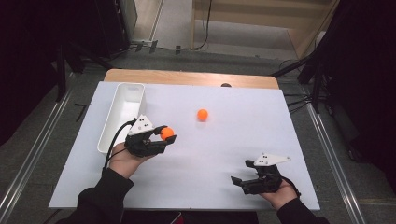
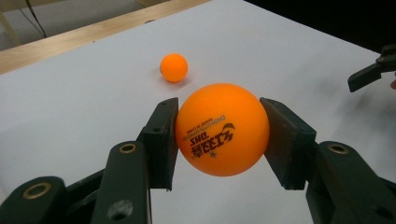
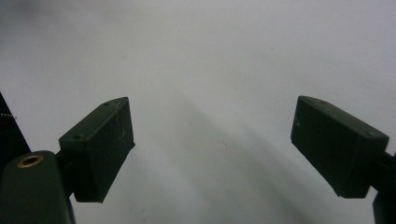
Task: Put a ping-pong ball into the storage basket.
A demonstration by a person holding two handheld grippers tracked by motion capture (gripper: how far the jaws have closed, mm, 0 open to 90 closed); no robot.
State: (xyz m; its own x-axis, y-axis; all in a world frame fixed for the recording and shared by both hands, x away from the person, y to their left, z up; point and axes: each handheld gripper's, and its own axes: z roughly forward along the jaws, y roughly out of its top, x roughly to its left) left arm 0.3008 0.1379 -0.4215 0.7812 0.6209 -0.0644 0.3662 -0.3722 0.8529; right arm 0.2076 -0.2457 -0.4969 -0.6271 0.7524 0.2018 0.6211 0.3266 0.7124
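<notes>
My left gripper is shut on an orange ping-pong ball, held just above the white table sheet beside the white bin. In the left gripper view the ball sits squeezed between both pads, its printed logo upside down. A second orange ball lies loose on the sheet farther out, the same ball showing beyond the jaws. My right gripper rests low near the front right, jaws wide apart over bare sheet, the right gripper holding nothing.
The long white bin is empty and stands lengthwise along the sheet's left side. A wooden table edge shows past the sheet's far end. Dark stands and cables flank the table on the floor.
</notes>
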